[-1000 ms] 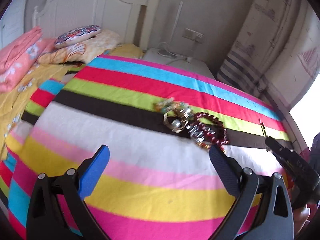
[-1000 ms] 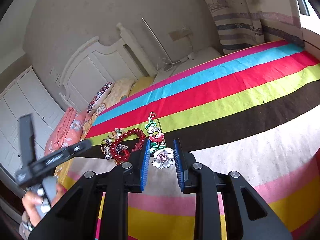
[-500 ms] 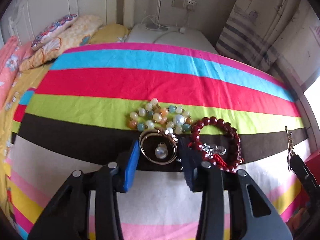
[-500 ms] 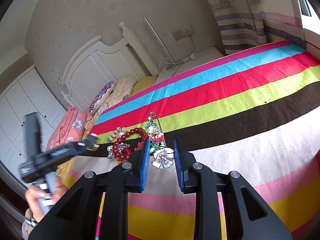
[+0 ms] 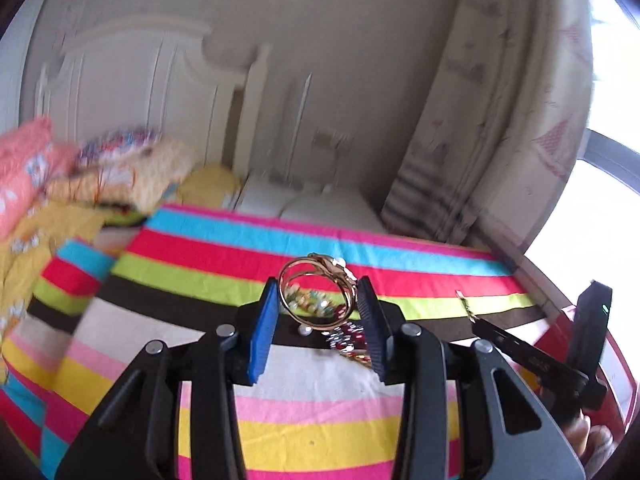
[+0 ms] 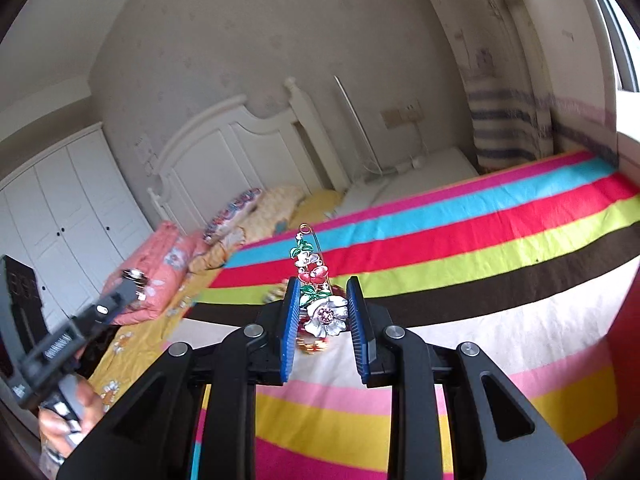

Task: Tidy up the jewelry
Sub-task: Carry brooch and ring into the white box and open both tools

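Observation:
My left gripper (image 5: pixel 318 294) is shut on a gold bangle (image 5: pixel 316 290) with a pearl charm and holds it lifted above the striped bedspread (image 5: pixel 280 380). Under it lie a pastel bead bracelet (image 5: pixel 310 304) and a dark red bead bracelet (image 5: pixel 348 340). My right gripper (image 6: pixel 322 300) is shut on a flower brooch (image 6: pixel 322 312) with a silver flower, red and green petals and a long pin, held up off the bed. The left gripper also shows at the left of the right wrist view (image 6: pixel 132 284), and the right one at the right of the left wrist view (image 5: pixel 468 312).
The striped bedspread (image 6: pixel 500 240) covers the bed. Pillows (image 5: pixel 132 168) and a pink quilt (image 6: pixel 160 264) lie by the white headboard (image 6: pixel 224 152). A striped curtain (image 5: pixel 460 160) and a window are at the right. A white wardrobe (image 6: pixel 60 208) stands at the left.
My left gripper closed on the gold bangle and lifted it off the bed. My right gripper rose with the flower brooch in it.

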